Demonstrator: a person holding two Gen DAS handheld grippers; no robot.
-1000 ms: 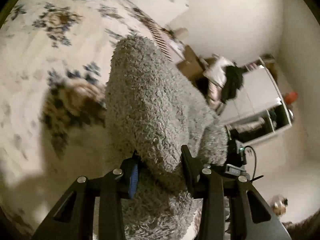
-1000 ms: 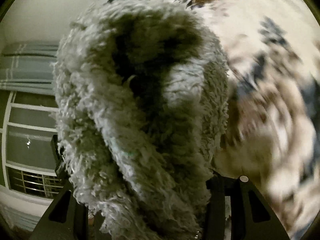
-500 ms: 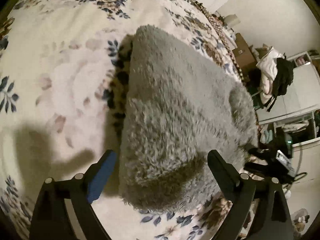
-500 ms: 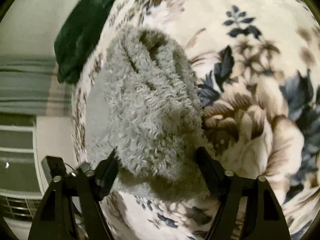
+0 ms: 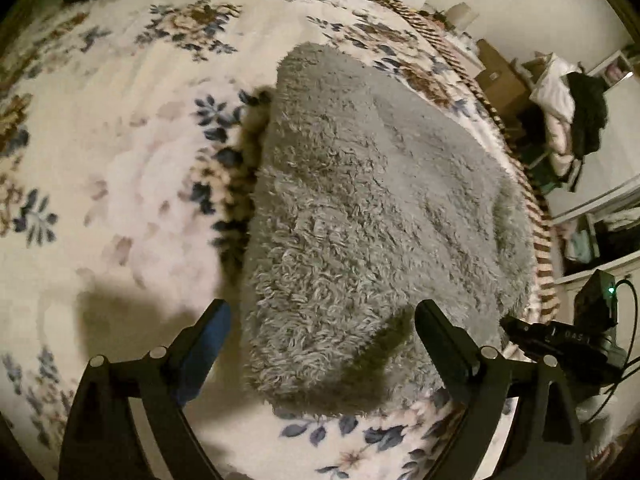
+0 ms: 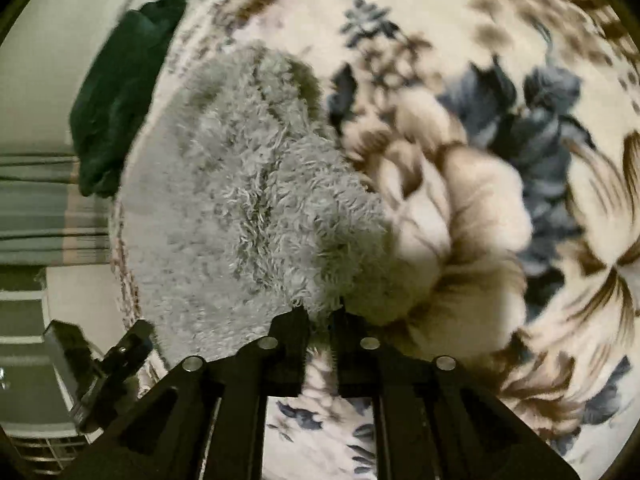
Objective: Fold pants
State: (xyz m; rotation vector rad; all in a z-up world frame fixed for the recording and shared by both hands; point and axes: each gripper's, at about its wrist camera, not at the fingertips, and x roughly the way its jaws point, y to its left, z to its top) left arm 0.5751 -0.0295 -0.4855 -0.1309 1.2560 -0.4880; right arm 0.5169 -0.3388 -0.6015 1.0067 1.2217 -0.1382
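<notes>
The grey fleecy pants (image 5: 360,216) lay folded mid-frame on the floral bed cover (image 5: 120,168). My left fingers (image 5: 320,336) stood wide apart, straddling the near edge without pressing, so the bundle could settle. My right fingers (image 6: 320,320) were closing, nearly together, at the pile's fringe; whether they pinched fabric I couldn't tell.

floral blanket (image 5: 120,168): cream with blue and brown flowers, covers the bed | dark green garment (image 6: 116,92): bunched at the bed's far edge | cardboard boxes (image 5: 500,80): beside the bed | clothes pile (image 5: 568,120): white and black, by the wall
</notes>
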